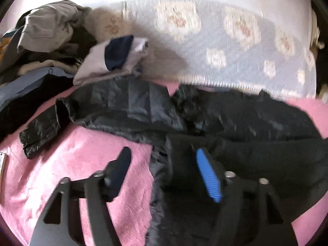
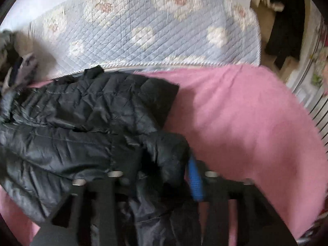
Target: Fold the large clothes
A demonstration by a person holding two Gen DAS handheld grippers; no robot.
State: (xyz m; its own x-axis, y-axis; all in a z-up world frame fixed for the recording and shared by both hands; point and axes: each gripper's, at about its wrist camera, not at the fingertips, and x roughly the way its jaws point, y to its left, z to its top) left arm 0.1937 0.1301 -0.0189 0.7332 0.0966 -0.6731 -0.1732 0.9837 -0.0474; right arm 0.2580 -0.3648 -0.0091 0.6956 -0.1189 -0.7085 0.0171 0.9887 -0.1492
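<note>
We see the black jacket [image 2: 86, 119] lying spread on the pink blanket [image 2: 235, 112]. Our left gripper [image 1: 164, 176] hangs over its edge, jaws apart and empty. Our right gripper [image 2: 164, 176] has jacket fabric bunched between its jaws; whether they pinch it we cannot tell.

A black quilted puffer jacket [image 2: 82, 119] is spread on a pink fleece blanket [image 2: 246, 123]; a blue floral quilt [image 2: 153, 30] lies behind, a heap of mixed clothes [image 1: 51, 41] at left.
</note>
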